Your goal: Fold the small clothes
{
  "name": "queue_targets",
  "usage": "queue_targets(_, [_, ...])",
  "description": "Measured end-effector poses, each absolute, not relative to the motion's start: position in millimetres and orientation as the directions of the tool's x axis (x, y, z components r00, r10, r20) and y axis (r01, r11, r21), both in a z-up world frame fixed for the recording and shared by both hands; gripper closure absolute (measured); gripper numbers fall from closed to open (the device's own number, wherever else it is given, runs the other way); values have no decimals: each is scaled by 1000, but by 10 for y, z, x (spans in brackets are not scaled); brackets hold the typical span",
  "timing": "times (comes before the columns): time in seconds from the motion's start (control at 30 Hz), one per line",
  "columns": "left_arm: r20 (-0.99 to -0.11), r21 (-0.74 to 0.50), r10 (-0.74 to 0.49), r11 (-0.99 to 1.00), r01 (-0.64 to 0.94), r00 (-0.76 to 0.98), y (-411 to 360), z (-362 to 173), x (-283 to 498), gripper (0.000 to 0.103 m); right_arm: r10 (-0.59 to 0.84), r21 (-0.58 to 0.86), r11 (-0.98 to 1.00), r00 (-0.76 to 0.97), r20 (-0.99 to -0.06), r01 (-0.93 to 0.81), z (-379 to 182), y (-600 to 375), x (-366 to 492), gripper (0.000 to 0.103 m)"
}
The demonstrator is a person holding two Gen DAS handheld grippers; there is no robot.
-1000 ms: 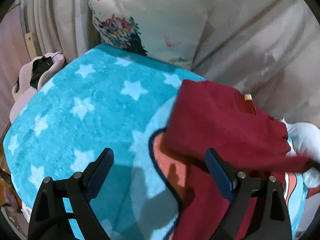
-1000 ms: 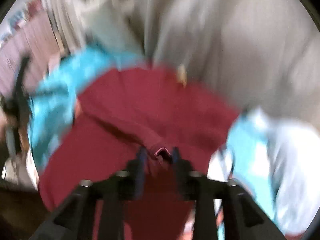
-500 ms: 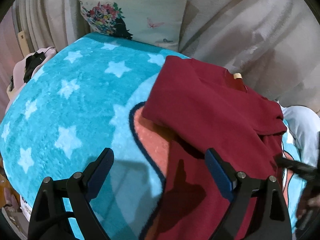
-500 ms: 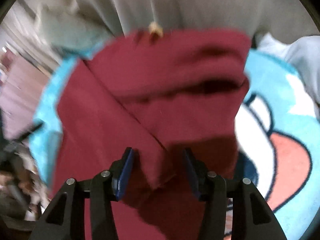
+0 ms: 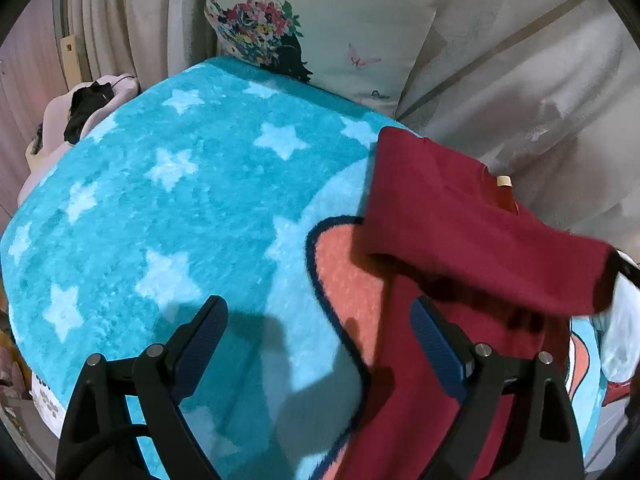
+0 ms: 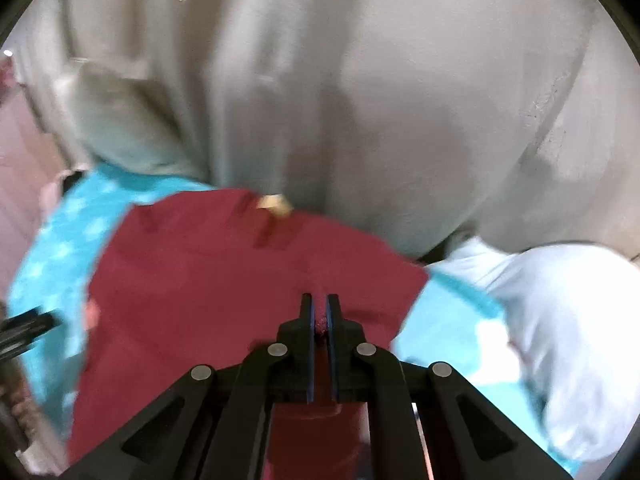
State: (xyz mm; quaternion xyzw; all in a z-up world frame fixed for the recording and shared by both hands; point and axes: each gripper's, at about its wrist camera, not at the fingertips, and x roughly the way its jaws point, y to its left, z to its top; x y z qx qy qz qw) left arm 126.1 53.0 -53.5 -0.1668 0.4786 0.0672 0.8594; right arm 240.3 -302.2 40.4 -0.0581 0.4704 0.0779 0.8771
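A: Status on our tongs?

B: Our right gripper [image 6: 319, 312] has its jaws pressed together, pinching a fold of the maroon garment [image 6: 224, 264]. Our left gripper [image 5: 320, 328] is spread wide, holding nothing, over the blanket [image 5: 172, 208].

A: Garment look and position?

B: Dark red, plain knit, small tan tag [image 5: 503, 181] at the neckline. It lies on the right part of the turquoise star blanket, covering part of the orange cartoon patch [image 5: 340, 272]. In our left view the top layer is folded over the lower one, with one edge lifted off it. Right view is motion-blurred.

A: Any containers?

B: We see none. Floral pillow [image 5: 320, 20] behind the blanket, beige curtain [image 6: 360, 100] at the back, pale-blue cloth [image 6: 560, 320] at the right edge.
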Motion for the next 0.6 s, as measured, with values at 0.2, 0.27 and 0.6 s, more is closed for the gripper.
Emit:
queue_targets(0.2, [-860, -218, -76, 948, -230, 504, 491, -649, 1336, 11, -16, -34, 999, 443, -896, -33, -235, -3425, 2645, 86])
queue_targets(0.27, [-866, -227, -94, 949, -220, 492, 506, -691, 1347, 11, 20, 34, 999, 474, -880, 22, -117, -3569, 2398, 66])
queue_targets(0.6, [-874, -352, -251, 917, -186, 416, 399, -983, 1081, 11, 364, 448, 870, 344, -865, 205, -550, -4196, 939, 49])
